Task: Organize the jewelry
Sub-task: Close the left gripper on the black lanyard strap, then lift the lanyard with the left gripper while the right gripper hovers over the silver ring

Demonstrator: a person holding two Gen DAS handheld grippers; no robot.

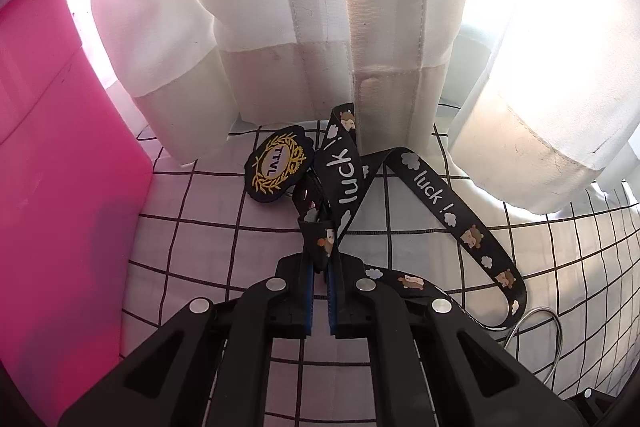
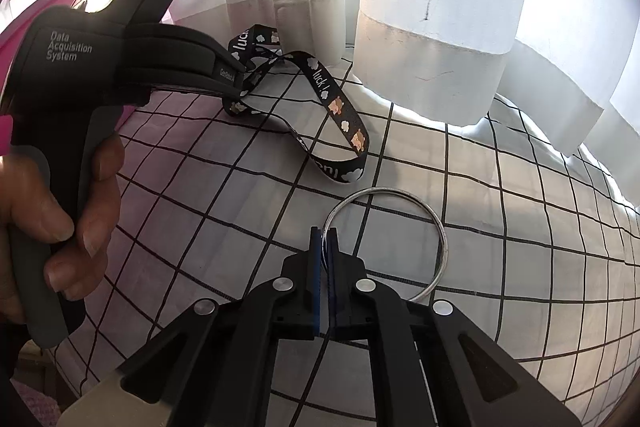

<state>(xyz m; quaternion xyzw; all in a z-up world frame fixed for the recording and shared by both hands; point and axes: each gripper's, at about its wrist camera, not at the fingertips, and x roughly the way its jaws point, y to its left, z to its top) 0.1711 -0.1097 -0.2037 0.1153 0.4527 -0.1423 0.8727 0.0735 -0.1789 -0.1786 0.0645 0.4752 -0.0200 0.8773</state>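
Observation:
My left gripper (image 1: 320, 263) is shut on a black lanyard (image 1: 436, 195) printed with "luck!" and small animals. The strap loops over the checked cloth (image 1: 200, 235). A black badge with gold wreath (image 1: 278, 165) lies at its far end. In the right wrist view the left gripper (image 2: 242, 83) holds the lanyard (image 2: 344, 115) just above the cloth. My right gripper (image 2: 326, 247) is shut on the rim of a thin silver bangle (image 2: 438, 227) that rests on the cloth. Part of the bangle (image 1: 554, 323) shows in the left wrist view.
A pink bin (image 1: 48, 155) stands at the left, close to the left gripper. White curtains (image 1: 320, 27) hang down onto the cloth behind the lanyard; they also show in the right wrist view (image 2: 440, 27). The surface is a white cloth with a black grid (image 2: 520, 267).

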